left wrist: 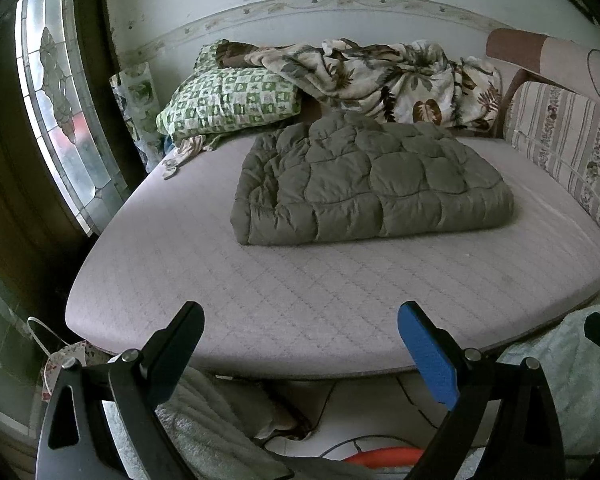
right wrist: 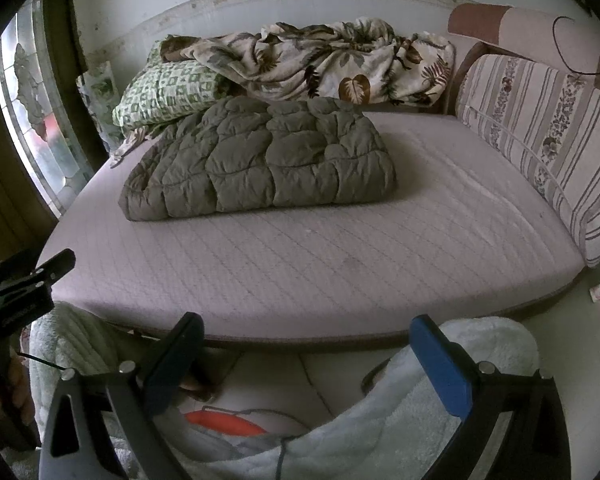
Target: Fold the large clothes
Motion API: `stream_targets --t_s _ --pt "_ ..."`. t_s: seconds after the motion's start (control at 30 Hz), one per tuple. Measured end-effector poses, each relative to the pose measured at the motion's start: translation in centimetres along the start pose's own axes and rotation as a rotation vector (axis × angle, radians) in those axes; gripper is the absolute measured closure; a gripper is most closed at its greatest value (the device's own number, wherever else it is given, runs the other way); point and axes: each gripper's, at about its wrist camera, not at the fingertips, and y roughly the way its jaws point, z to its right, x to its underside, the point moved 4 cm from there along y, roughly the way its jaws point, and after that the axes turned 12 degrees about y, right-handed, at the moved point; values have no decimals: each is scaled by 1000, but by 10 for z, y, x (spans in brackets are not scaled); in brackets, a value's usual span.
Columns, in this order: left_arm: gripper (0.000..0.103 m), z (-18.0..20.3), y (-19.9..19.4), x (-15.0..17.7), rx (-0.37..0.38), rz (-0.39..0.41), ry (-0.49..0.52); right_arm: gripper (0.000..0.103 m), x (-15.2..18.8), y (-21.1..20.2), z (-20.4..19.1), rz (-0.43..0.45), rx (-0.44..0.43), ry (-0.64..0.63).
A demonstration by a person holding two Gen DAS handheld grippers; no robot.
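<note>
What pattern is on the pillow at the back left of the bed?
A green-and-white checked pattern on the pillow, clearest in the left wrist view.

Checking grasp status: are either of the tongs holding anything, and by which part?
Nothing: left tongs and right tongs are open, away from the folded olive quilted jacket.

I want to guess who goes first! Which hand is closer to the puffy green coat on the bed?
Probably left. The coat sits straight ahead of the open left gripper; from the open right gripper it lies off to the left. Both are back off the bed, so it's a close call.
</note>
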Motion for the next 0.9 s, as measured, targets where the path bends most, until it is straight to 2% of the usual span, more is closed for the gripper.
stream_targets --t_s 0.6,0.9 --pt "6 4 7 -2 15 -8 20 0 2 14 -4 -46 0 -3" --pt "6 9 20 -3 33 -36 34 0 1 30 -6 -85 3 0"
